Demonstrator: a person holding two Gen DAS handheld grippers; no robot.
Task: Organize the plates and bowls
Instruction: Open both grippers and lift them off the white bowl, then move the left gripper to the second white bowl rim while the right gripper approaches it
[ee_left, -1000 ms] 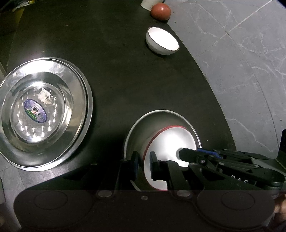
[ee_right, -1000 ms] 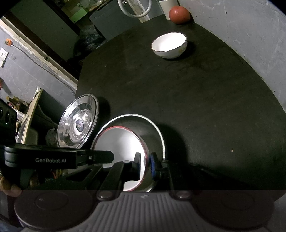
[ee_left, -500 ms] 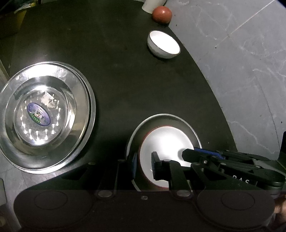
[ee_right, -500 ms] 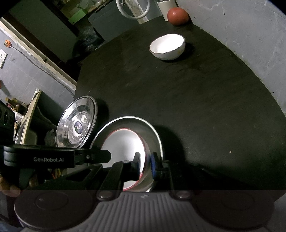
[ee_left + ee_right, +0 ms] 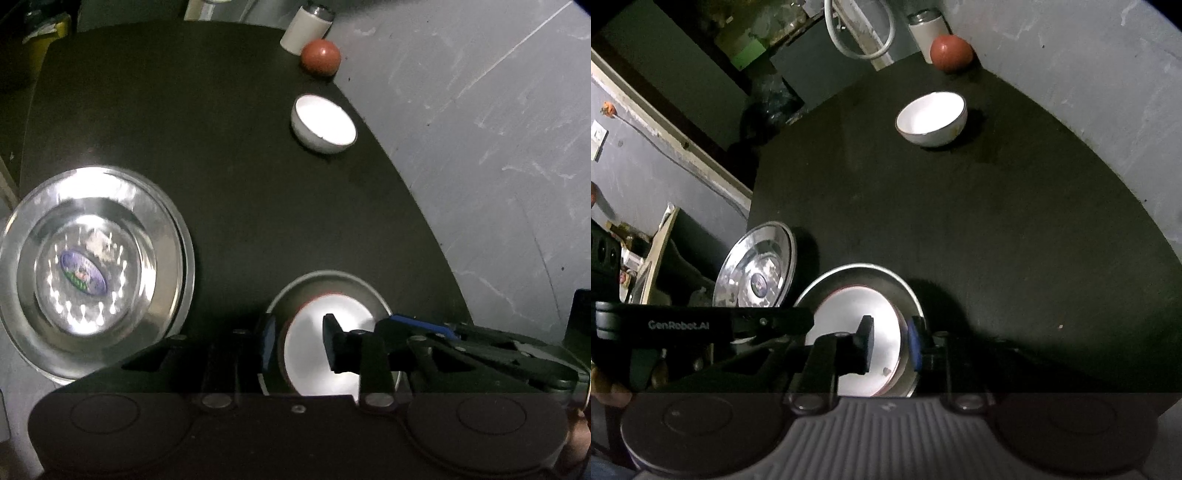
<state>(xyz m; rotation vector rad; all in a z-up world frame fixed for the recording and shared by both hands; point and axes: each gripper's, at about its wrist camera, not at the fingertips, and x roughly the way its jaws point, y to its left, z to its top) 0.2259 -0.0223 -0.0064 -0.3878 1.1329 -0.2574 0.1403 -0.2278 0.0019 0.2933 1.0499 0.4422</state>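
Observation:
A white dish with a red rim [image 5: 314, 354] lies inside a steel bowl [image 5: 332, 277] at the near edge of the black round table [image 5: 240, 166]. My left gripper [image 5: 299, 341] straddles the dish's left rim. Its jaws are opening and the pads stand off the rim. From the other side, my right gripper [image 5: 890, 343] spans the rims of the white dish [image 5: 849, 314] and the steel bowl [image 5: 864, 267]. Its jaws are opening too, and the inner pad is clear of the dish. A stack of steel plates [image 5: 92, 266] sits to the left. A white bowl [image 5: 325, 125] stands farther back.
A red round fruit [image 5: 320, 57] and a white cup [image 5: 306, 27] stand at the table's far edge. The table's curved edge drops to grey floor [image 5: 498, 147] on the right. In the right wrist view, clutter and a wall [image 5: 646, 177] lie beyond the steel plates [image 5: 757, 273].
Both grippers' jaws have spread apart off the dish's rim. The white dish, tilted up a second ago, now lies flatter in the steel bowl.

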